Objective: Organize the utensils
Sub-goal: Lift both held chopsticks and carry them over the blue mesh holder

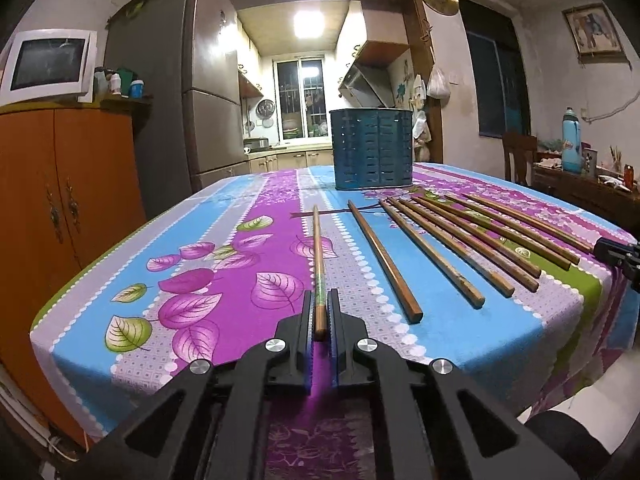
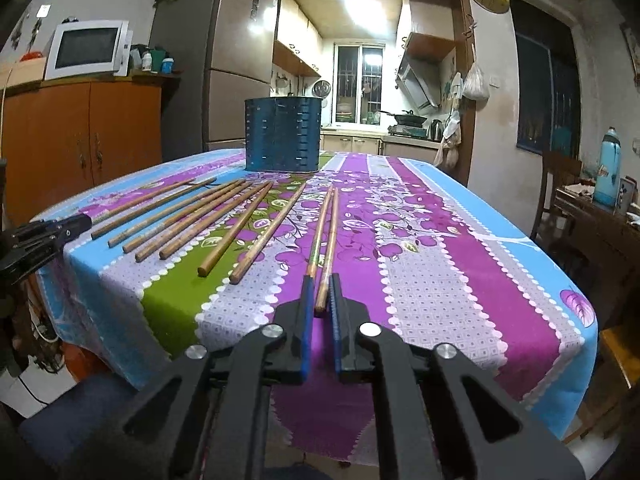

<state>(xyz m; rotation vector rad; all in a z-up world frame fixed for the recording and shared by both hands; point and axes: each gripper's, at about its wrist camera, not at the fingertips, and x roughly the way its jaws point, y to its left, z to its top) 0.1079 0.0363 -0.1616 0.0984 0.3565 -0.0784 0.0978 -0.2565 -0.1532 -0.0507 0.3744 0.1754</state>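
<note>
Wooden chopstick is clamped at its near end by the left gripper, lower centre; another chopstick is pinched by the right gripper fingers.

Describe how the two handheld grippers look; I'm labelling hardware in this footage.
Both the left gripper and right gripper are black, angular linkage frames with triangular cut-outs and round silver pivot bolts. Their fingers carry blue ribbed pads. No cables, markings or sleeves show.

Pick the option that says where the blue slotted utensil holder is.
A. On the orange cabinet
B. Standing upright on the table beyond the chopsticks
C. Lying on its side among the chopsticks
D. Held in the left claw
B: the blue slotted utensil holder stands upright on the table, past the far tips of the chopsticks.
</note>
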